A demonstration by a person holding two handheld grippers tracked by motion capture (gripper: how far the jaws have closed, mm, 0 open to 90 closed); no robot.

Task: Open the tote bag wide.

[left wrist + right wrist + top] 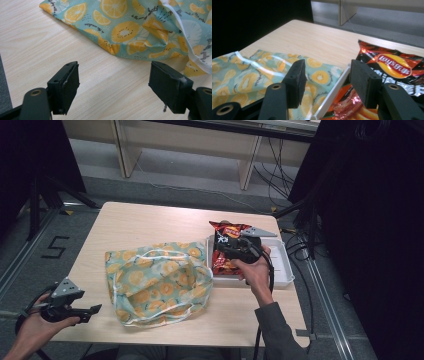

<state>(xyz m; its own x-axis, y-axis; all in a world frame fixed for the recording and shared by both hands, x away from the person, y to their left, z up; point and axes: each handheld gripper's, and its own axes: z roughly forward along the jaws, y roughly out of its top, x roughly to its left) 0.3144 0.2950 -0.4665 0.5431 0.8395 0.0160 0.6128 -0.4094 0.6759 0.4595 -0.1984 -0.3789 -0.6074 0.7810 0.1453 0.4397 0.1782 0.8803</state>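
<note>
A pale wood worktop (150, 220) stands over grey floor. At its near left corner the left gripper (92, 310) waits, jaws apart and empty. The bag (157, 282) lies mid-worktop. Toward the right edge, the right gripper (220, 251), jaws apart, hovers over the chips (225, 232) in the tray (282, 270); it should straddle the packet's edge before closing.

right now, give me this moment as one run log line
left tongs: open, empty, near fruit-print bag | right tongs: open, over white tray edge | chip bag: in tray
</note>
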